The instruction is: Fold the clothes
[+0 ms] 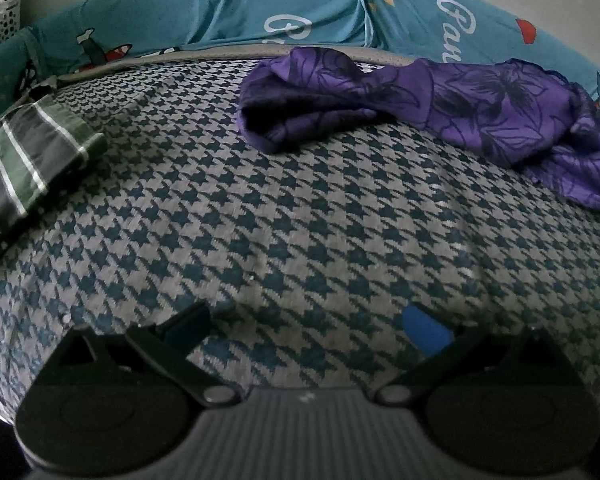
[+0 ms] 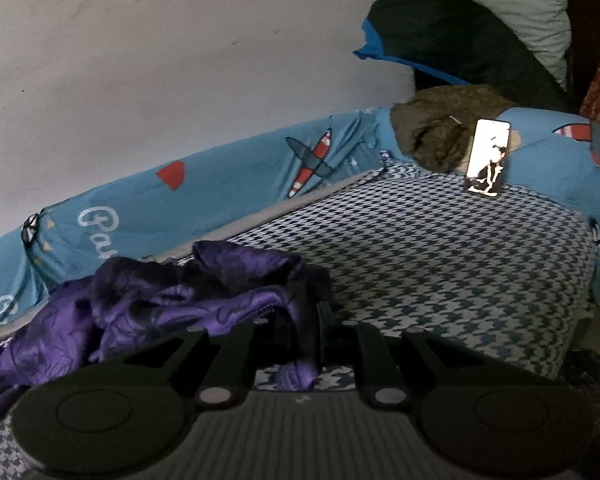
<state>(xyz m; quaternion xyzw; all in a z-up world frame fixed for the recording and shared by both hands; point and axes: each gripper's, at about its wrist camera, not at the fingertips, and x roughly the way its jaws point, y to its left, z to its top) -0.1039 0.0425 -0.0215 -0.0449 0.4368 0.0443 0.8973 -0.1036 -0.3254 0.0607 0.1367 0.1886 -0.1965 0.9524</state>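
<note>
Both views are dim and soft, with dark fisheye corners and strongly bowed edges. The lit phone screen (image 2: 487, 159) glares white, blown out. The purple garment (image 1: 452, 104) holds deep shadow in its folds; the foreground is murky.

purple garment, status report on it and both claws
Left claw open, empty, over the bedspread. Right claw shut on purple garment, crumpled, unfolded. Nothing in the way.

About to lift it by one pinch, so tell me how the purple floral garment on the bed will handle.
The purple garment lies crumpled in soft folds, so it will probably hang limp and trail. Its sheen hints at slick fabric, which may slide through the pads. The right gripper looks shut on a fold; the left gripper is open over the houndstooth blanket, so the far end would likely drag.
</note>
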